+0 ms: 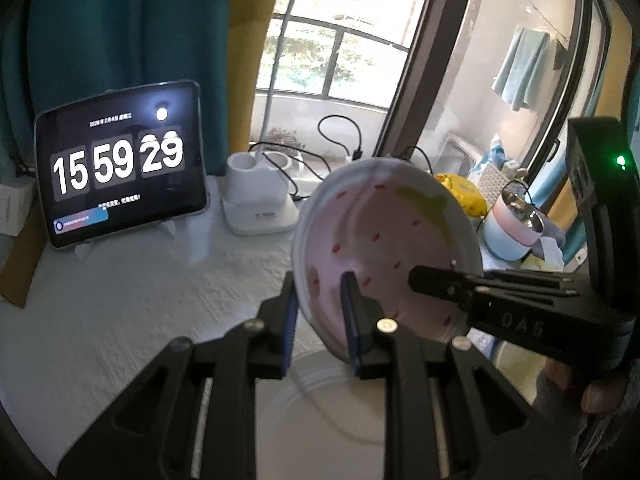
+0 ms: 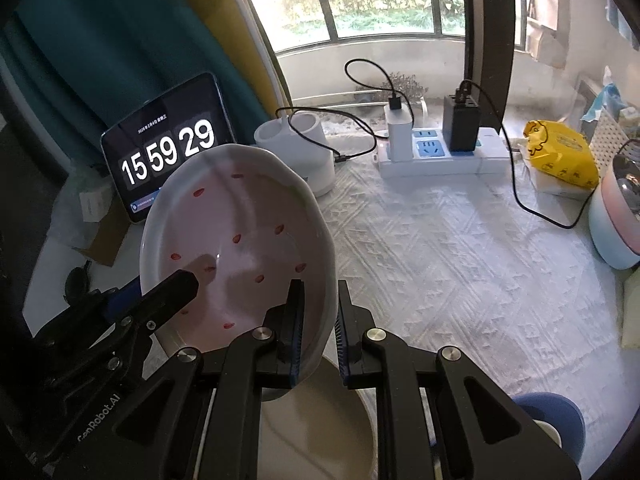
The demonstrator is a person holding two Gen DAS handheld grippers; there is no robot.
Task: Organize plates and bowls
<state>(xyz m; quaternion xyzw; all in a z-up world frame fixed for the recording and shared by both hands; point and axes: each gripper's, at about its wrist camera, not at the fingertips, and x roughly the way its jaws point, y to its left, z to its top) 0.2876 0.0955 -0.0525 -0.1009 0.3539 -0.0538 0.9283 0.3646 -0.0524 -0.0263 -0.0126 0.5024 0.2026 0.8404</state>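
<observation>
L gripper [image 1: 320, 320] is clamped narrow on the rim of the pink strawberry-print bowl [image 1: 384, 248], one blue pad inside the rim, one outside. R gripper [image 2: 320, 320] pinches the opposite rim the same way, so the bowl is held w/ both hands, tilted steeply, inside facing the cameras. It hangs in the air, clear of the white textured tablecloth [image 2: 440, 248].

Right below the bowl, at abt 6 o'clock in both views, sits a cream-white plate [image 2: 320, 432], mostly hidden by the fingers; can't tell if anything else is stacked on it. A blue round dish edge [image 2: 552, 412] peeks at 4 o'clock in the R view; what it is I can't say.

Further out: tablet clock [image 1: 120, 160] at 10 o'clock, white holder [image 1: 256, 184] at 12, power strip [image 2: 440, 156] at 1 o'clock, yellow packet [image 2: 560, 152] at 2, pastel pink-blue container [image 2: 616, 216] at 3 w/ smth metallic inside.

Progress, as I judge it: early-to-mid. One bowl is in hand but not yet set anywhere; the plate underneath looks like the likely stacking spot. Left to do: level the bowl, put it down, let go, then deal w/ any other dishes.
</observation>
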